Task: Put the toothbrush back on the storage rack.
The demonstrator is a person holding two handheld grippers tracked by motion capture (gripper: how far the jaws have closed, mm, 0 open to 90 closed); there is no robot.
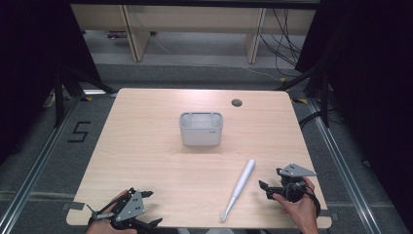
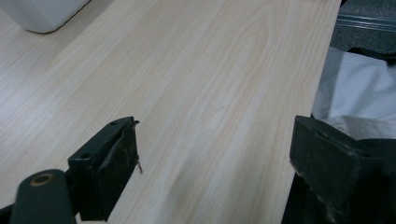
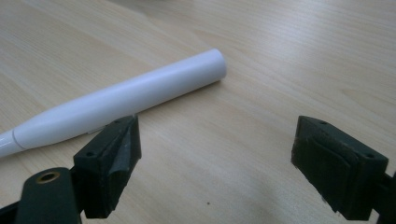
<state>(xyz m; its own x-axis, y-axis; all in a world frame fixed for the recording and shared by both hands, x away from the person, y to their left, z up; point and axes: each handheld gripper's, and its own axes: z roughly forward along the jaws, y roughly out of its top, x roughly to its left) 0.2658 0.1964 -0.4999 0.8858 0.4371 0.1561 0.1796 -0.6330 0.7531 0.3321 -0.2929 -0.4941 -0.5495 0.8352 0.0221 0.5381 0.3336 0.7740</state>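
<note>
Barely begun: toothbrush lies ungrasped beside a spread claw

Right now the right claw [image 1: 271, 190] stands spread wide with nothing between its jaws, held low over the near right corner of the worktop [image 1: 146, 146] in a person's hand. Just to its left, touching neither jaw, lies the white electric toothbrush [image 1: 238, 187], flat on the wood. In the right gripper view the toothbrush's [image 3: 121, 100] smooth handle runs across just beyond the claw's left jaw, its blunt end pointing off ahead and a seam near the neck showing close to the frame's edge. From above, the brush head lies nearer the person than the claw, by the front edge, while the butt end slants away toward the middle of the worktop.

Farther out, ahead of the claw and to its left, a pale grey holder [image 1: 201, 128] stands upright and appears empty, well apart from the toothbrush. The left claw [image 1: 141, 207] waits at the near left corner, likewise released and holding nothing, bare wood between its jaws in the left gripper view and a corner of the holder [image 2: 42, 14] at the far edge.

As things lie, no part of the work looks done: the toothbrush is not yet gripped or lifted. Still to come, by the look of it, are the grasp, the carry, and probably setting it into the holder.
</note>
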